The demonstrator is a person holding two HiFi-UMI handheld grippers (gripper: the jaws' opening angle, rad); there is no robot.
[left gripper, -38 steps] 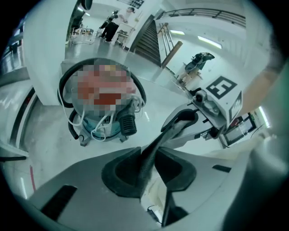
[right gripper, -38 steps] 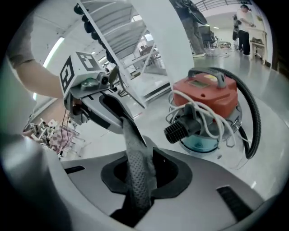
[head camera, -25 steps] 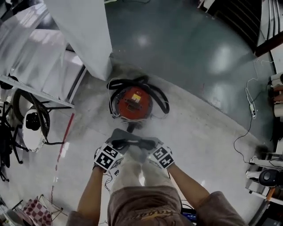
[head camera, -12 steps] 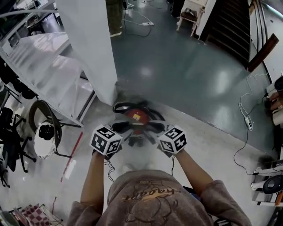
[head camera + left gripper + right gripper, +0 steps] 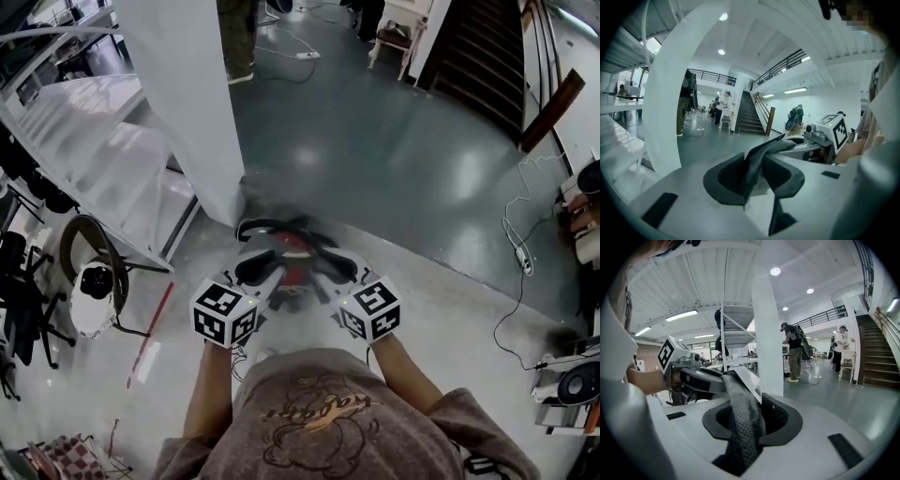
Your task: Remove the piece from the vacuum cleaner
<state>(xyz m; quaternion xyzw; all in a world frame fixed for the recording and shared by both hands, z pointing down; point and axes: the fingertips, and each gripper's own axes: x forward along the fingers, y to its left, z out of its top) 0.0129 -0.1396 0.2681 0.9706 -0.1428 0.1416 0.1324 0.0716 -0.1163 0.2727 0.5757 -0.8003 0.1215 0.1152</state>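
Head view: both grippers are out in front of the person, jaws turned in toward each other, directly over the red vacuum cleaner (image 5: 292, 246) that sits on the floor (image 5: 422, 187) near a white pillar (image 5: 183, 94).

The piece (image 5: 757, 161) is a dark grey, perforated, cloth-like part. It spans from one gripper to the other, one end in each. This looks like a two-ended hold meant to keep a limp part taut and level so it does not sag back onto the machine.

Neither gripper view shows the vacuum cleaner, only the hall beyond. My reading is that the piece is already free of it and up in the air. The head view is too blurred between the jaws to confirm this.

- **Left gripper** (image 5: 260, 269): the jaws are narrow and clamped on a folded edge of the piece, which runs off to the right toward the other gripper. They have just been closing a little, with the fabric between the pads.
- **Right gripper** (image 5: 330, 267): the jaws are also nearly together, pinching the perforated end, which drapes down over the jaw opening. They have just been easing open slightly, yet the fabric sits gripped between them and does not look slack.

What likely remains is to carry the piece aside and set it down.
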